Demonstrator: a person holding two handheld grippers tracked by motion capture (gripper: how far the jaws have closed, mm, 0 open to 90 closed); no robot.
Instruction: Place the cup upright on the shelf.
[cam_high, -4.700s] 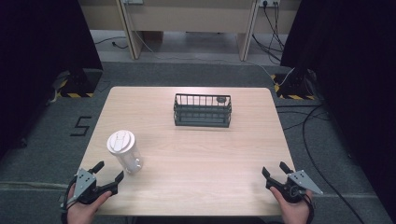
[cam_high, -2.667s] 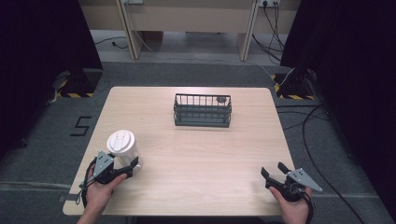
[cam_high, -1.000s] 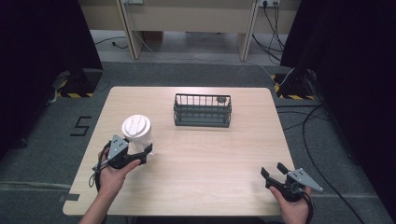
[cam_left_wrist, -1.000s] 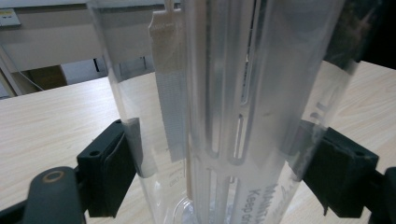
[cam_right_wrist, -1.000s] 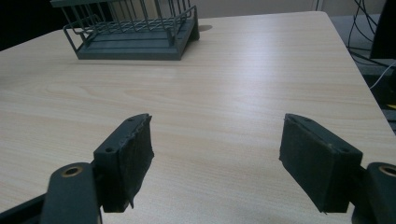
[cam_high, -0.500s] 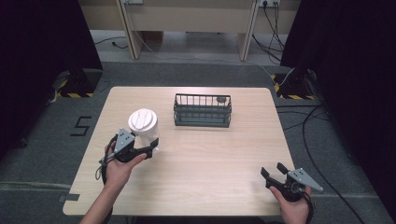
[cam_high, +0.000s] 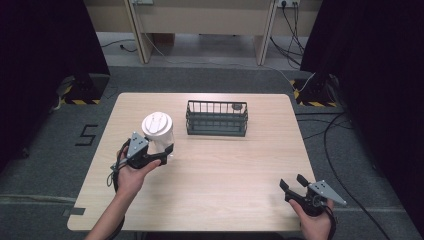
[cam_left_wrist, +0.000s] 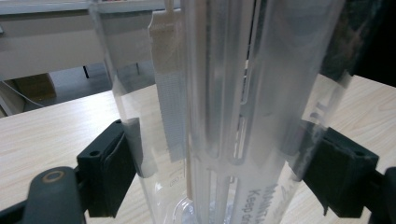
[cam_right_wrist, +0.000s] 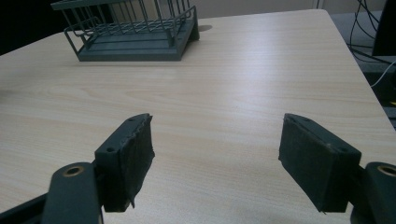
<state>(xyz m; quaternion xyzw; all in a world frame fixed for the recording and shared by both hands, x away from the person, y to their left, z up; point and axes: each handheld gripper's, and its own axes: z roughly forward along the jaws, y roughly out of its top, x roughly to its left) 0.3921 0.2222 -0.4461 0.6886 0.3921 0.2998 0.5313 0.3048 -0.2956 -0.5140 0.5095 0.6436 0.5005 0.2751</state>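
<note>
A clear plastic jar with a white lid (cam_high: 157, 125) stands upright in the left half of the table, held off the surface. My left gripper (cam_high: 162, 151) is shut on its lower body. In the left gripper view the jar's clear wall (cam_left_wrist: 224, 107) sits between both black pads (cam_left_wrist: 114, 172). A dark wire basket (cam_high: 217, 118) stands at the back middle of the table, to the right of the jar. My right gripper (cam_high: 295, 185) rests open near the front right corner, and in the right gripper view nothing lies between its pads (cam_right_wrist: 130, 161).
The wooden table (cam_high: 225, 175) has bare surface across its middle and front. The wire basket (cam_right_wrist: 130, 32) lies far ahead of the right gripper. Cables and dark stands lie on the grey floor around the table.
My left gripper closed on the jar, lifted it and carried it up the table and to the right, toward the basket. The right gripper stayed in place.
</note>
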